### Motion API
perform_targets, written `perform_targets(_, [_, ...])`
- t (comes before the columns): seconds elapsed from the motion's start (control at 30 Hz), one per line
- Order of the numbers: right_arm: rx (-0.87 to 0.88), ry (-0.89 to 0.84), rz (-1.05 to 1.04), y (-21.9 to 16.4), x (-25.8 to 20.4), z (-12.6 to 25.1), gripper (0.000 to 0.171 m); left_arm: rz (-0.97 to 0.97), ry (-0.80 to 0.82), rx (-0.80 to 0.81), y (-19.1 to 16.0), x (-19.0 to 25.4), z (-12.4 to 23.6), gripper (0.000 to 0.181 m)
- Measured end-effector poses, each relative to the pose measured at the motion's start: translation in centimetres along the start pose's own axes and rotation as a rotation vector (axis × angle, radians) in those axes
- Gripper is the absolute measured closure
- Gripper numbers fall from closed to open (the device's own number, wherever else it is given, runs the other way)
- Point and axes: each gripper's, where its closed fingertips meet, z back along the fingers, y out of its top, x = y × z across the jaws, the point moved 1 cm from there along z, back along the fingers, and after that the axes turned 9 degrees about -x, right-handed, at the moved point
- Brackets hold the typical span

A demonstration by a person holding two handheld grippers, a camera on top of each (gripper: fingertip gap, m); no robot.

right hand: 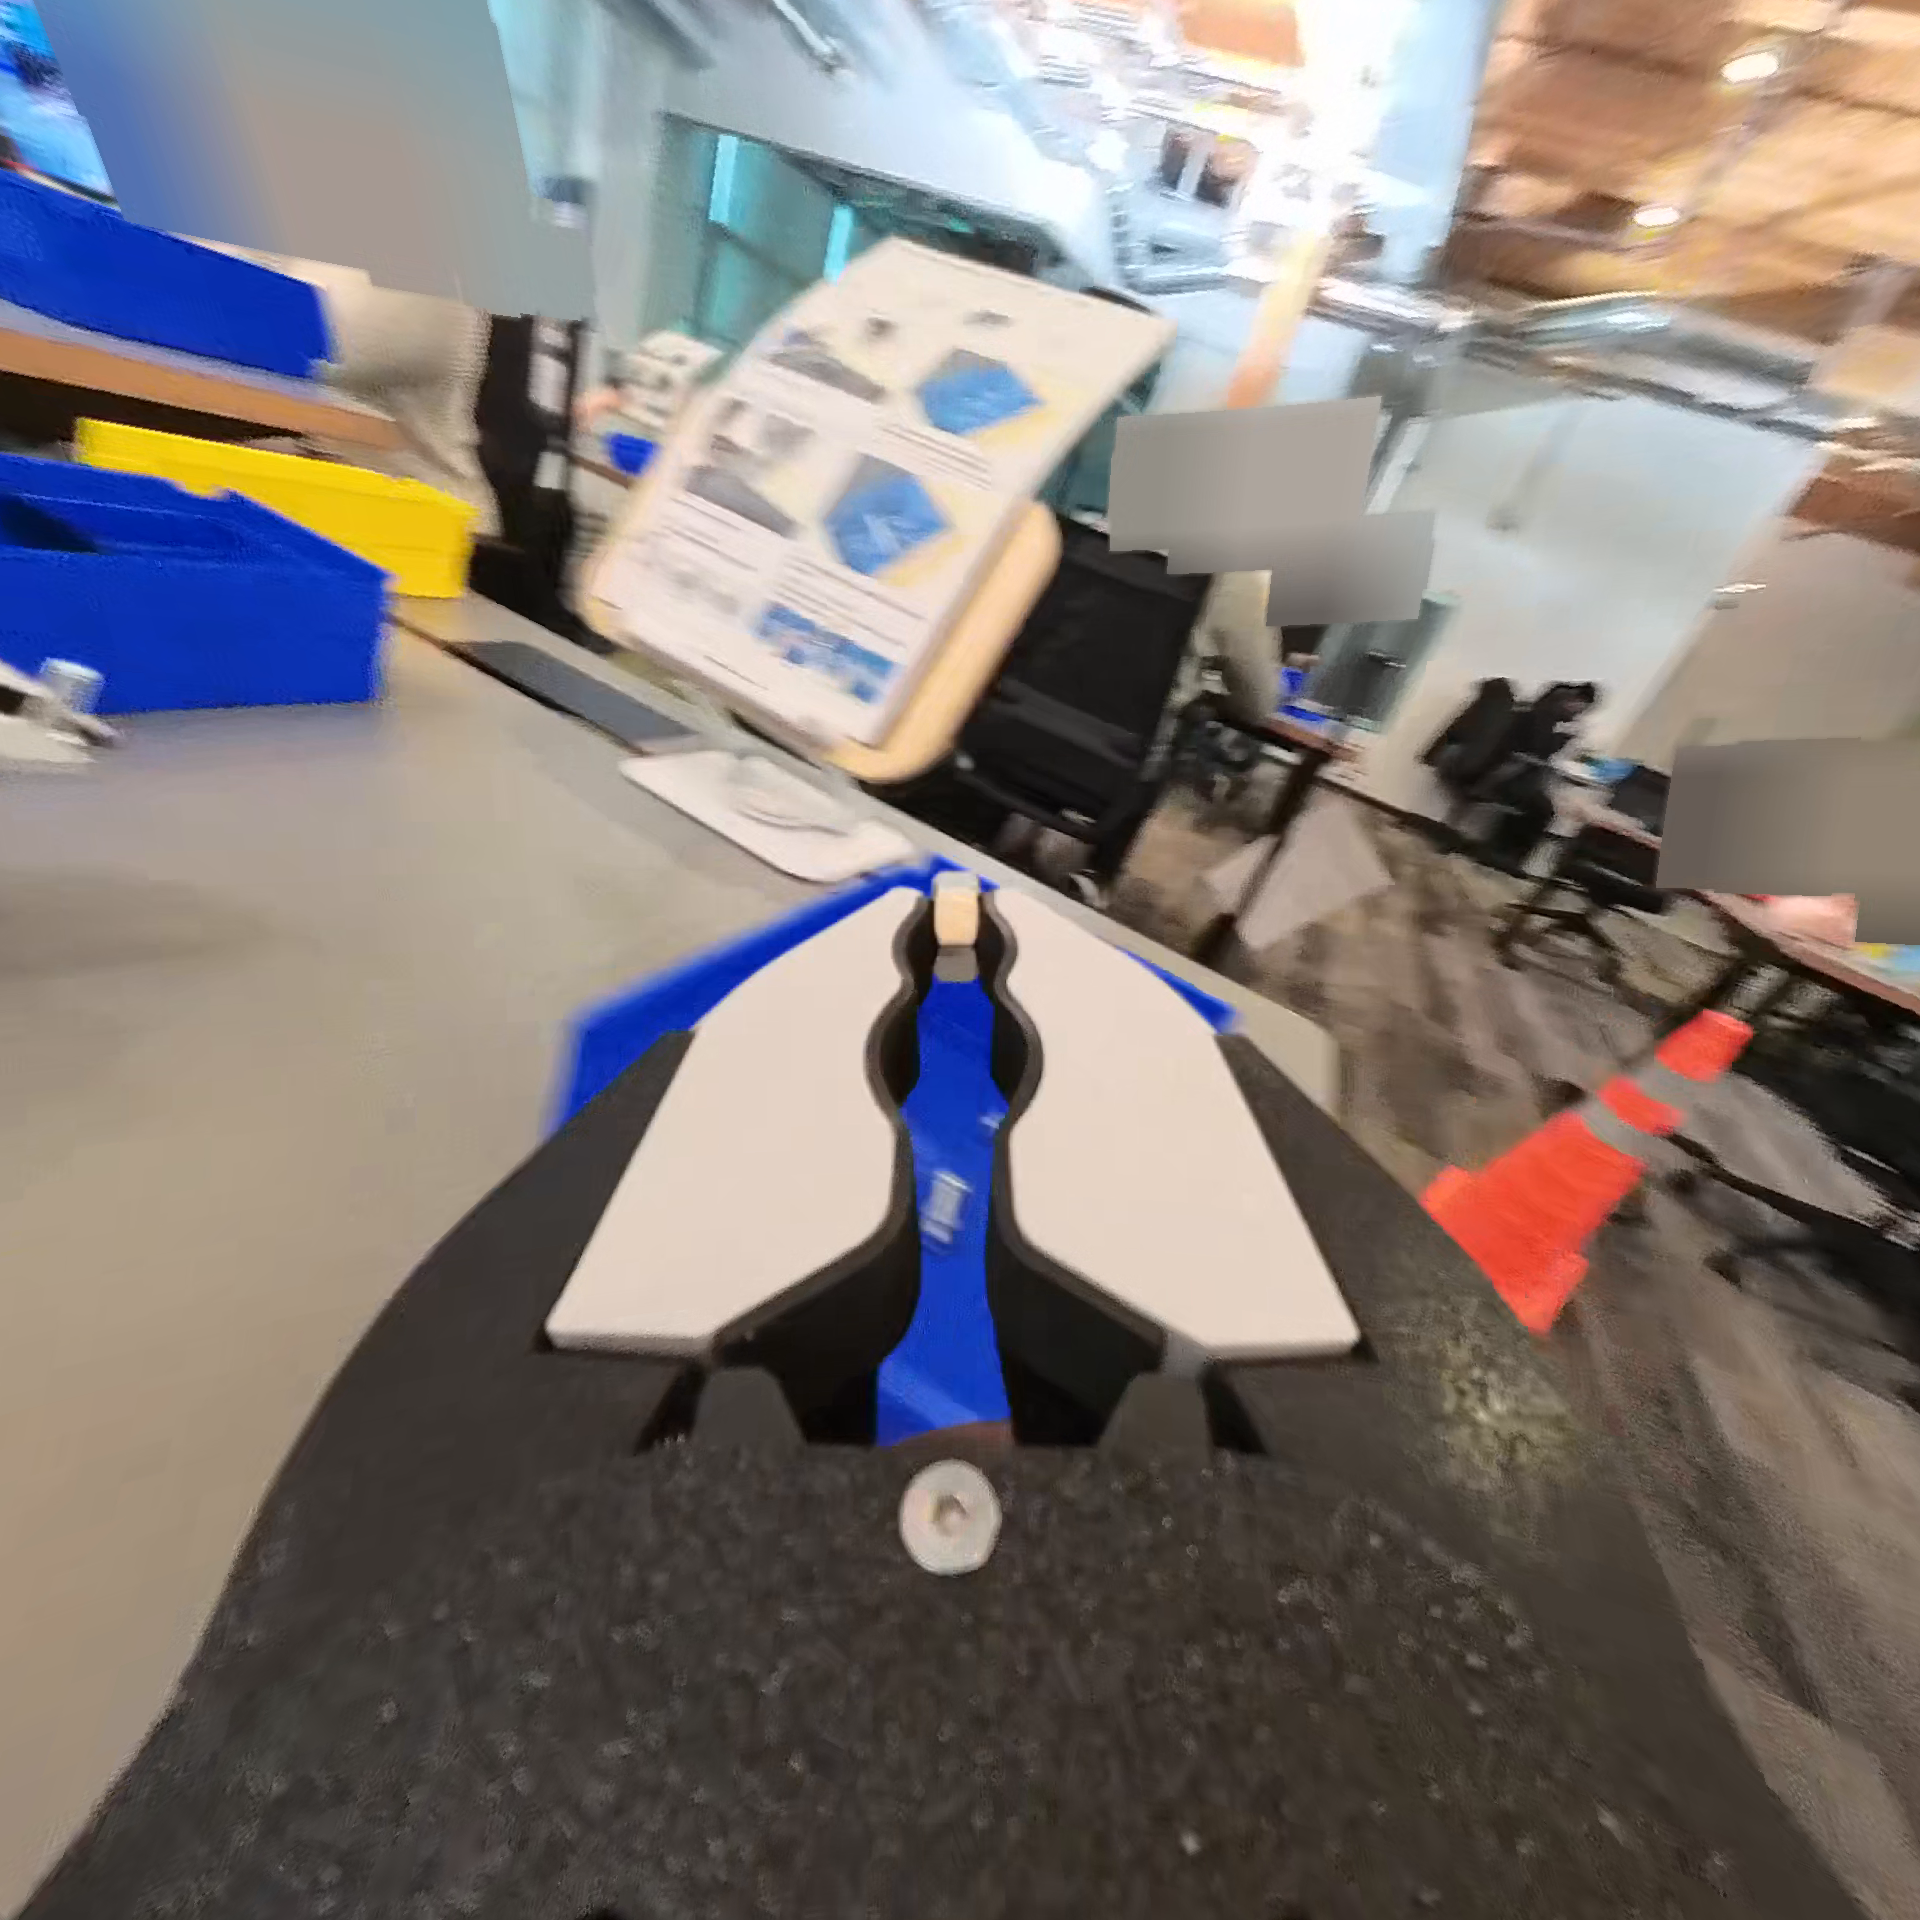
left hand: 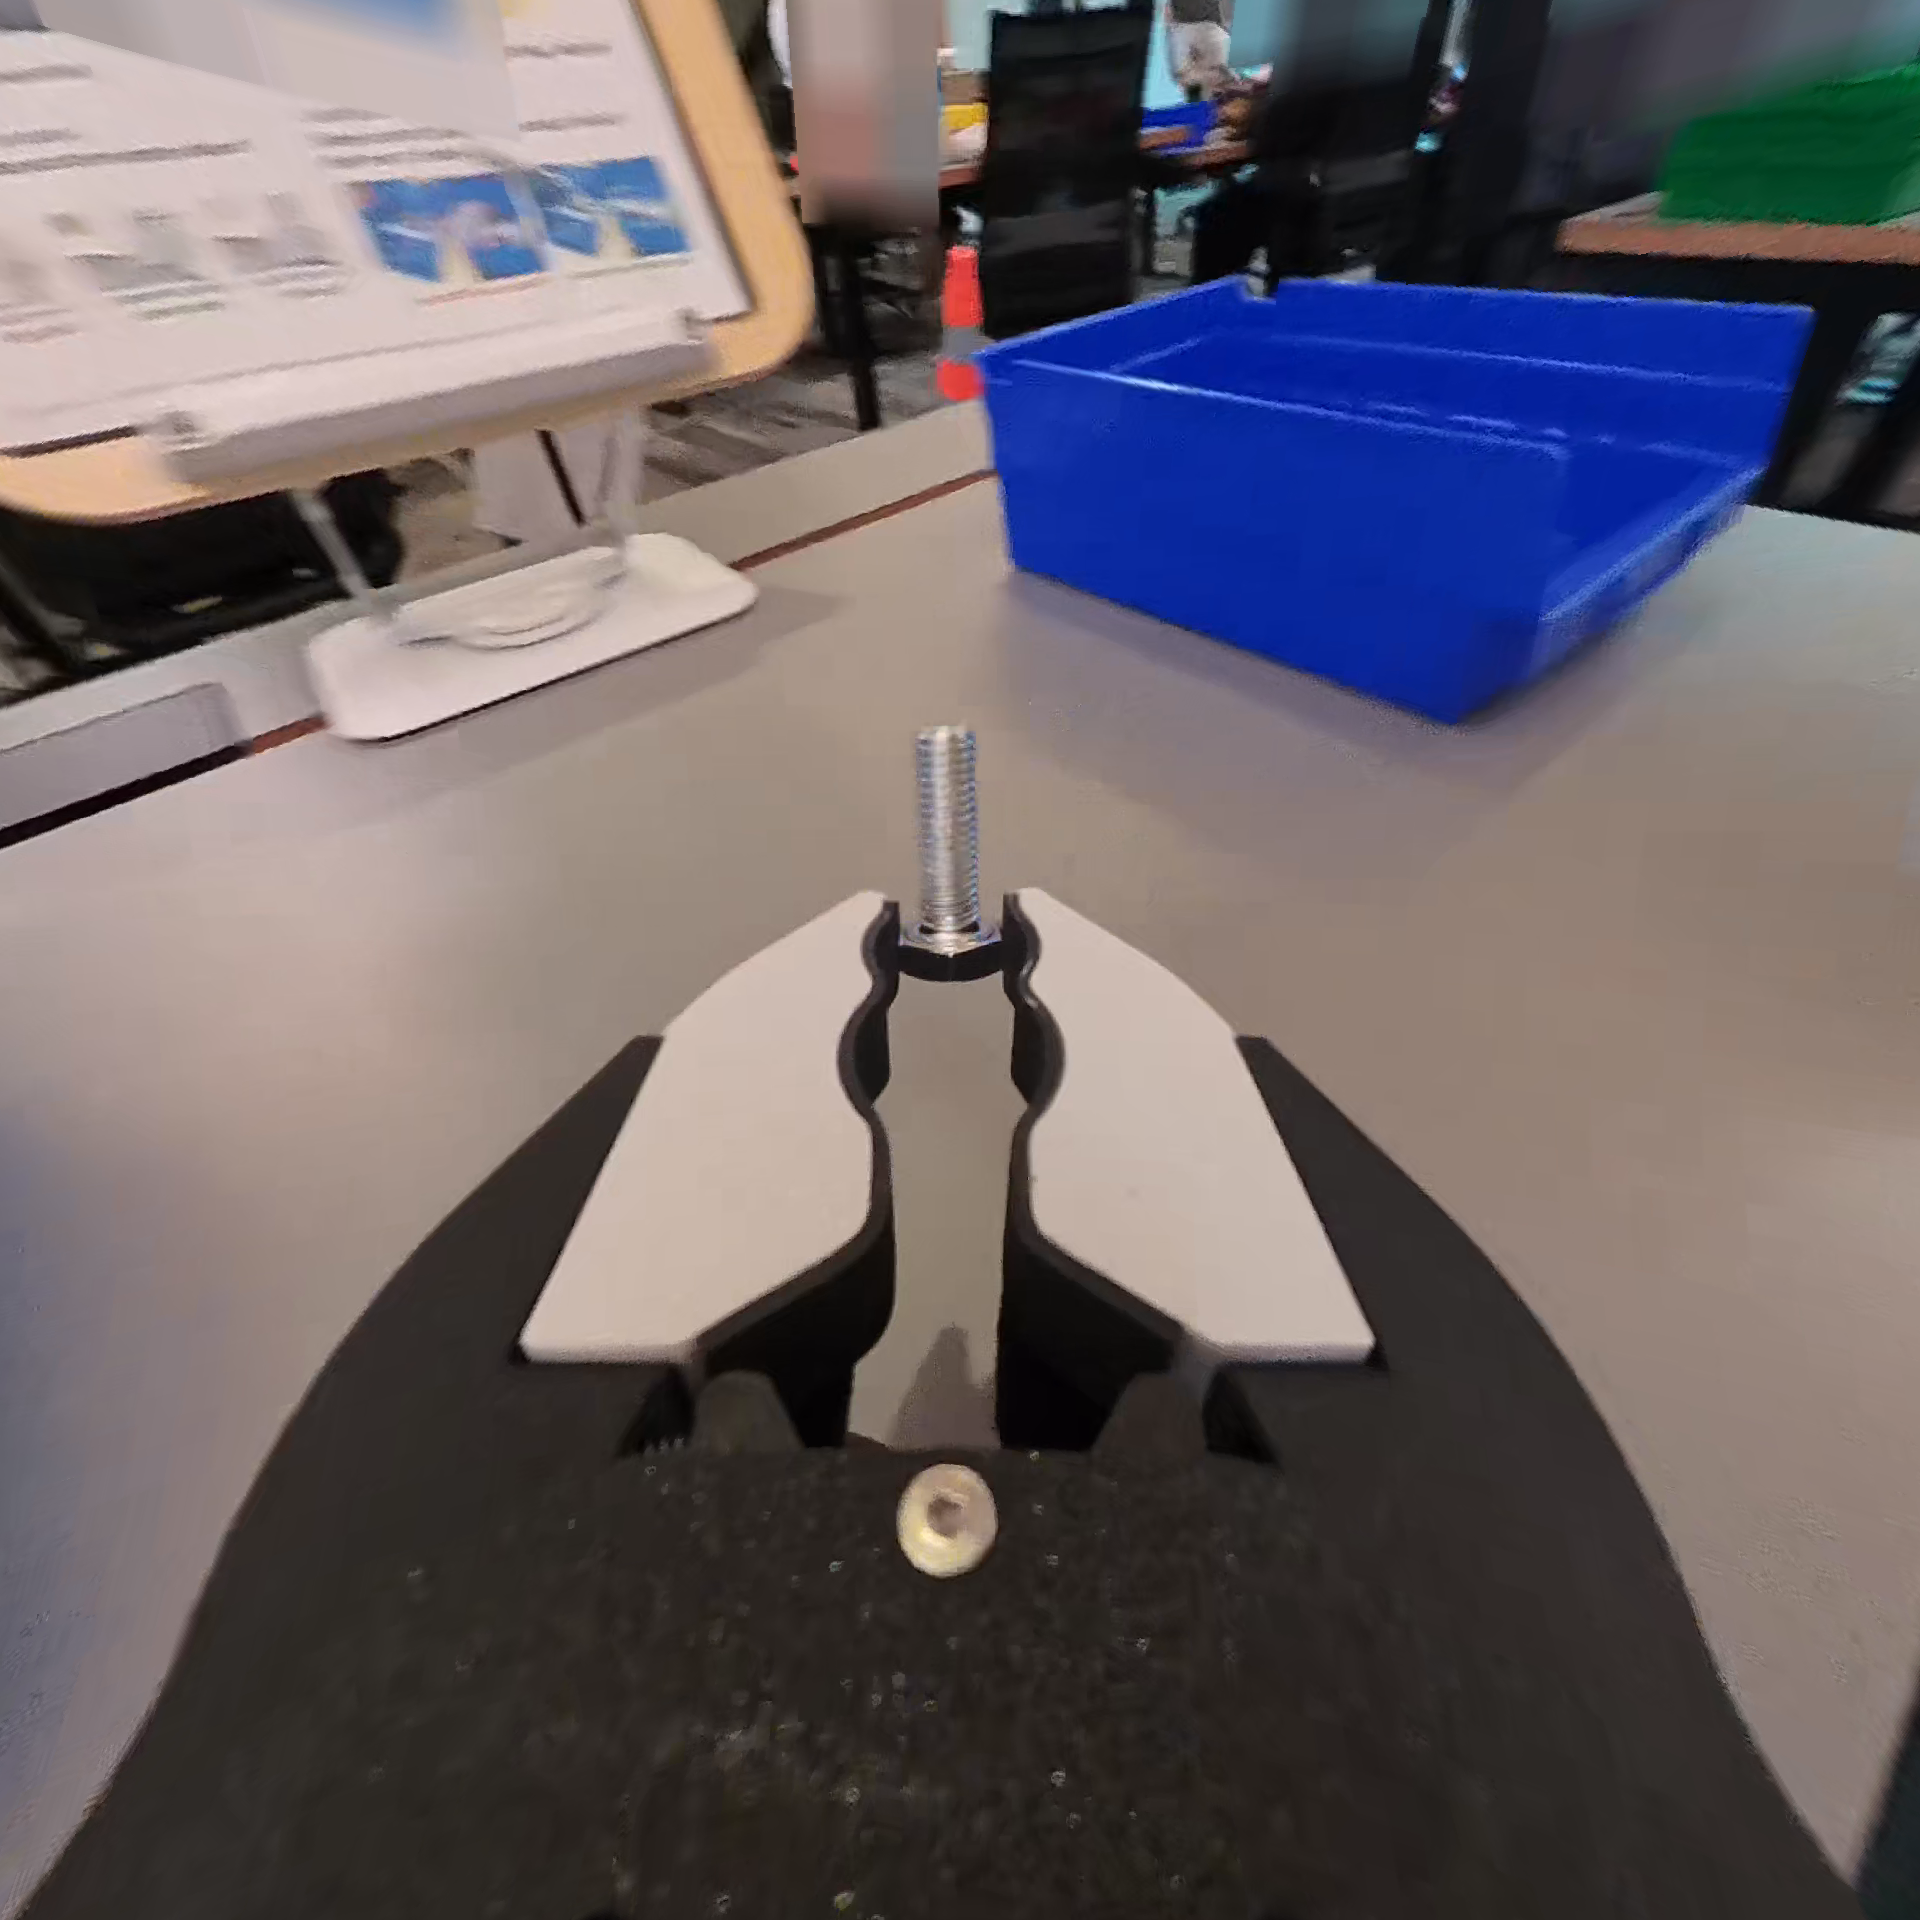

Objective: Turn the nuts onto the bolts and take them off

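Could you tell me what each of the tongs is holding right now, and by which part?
The left tongs grip a bolt by its hex head, its threaded shank pointing up. The right tongs pinch a small nut by its sides at the tips.

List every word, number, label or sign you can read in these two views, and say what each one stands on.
Instruction sheet on the wooden stand: printed headings and lines, all too blurred to read in either view.
Bolt in the left tongs, nut in the right tongs, blue bin, orange cone: no writing visible.
Nothing can be quoted.
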Motion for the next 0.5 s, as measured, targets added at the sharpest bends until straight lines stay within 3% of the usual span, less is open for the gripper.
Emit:
perform_targets(0.13, [-0.004, 0.238, -0.049, 4.5, -13.2, -5.2, 0.163, -0.026, 0.118, 0.046, -1.9, -4.8, 3.3, 0.163])
perform_targets(0.27, [-0.122, 0.36, 0.003, 4.2, -24.1, -10.1, 0.163, 0.039, 0.136, 0.093, -1.9, -6.3, 5.0, 0.163])
perform_targets(0.37, [-0.257, 0.408, 0.013, 2.4, -28.6, -13.8, 0.163, 0.06, 0.108, 0.065, -1.7, -6.9, 4.0, 0.163])
perform_targets(0.5, [-0.463, 0.438, 0.029, -1.4, -30.4, -20.1, 0.163, 0.082, 0.088, 0.046, -0.4, -9.3, 0.8, 0.163])
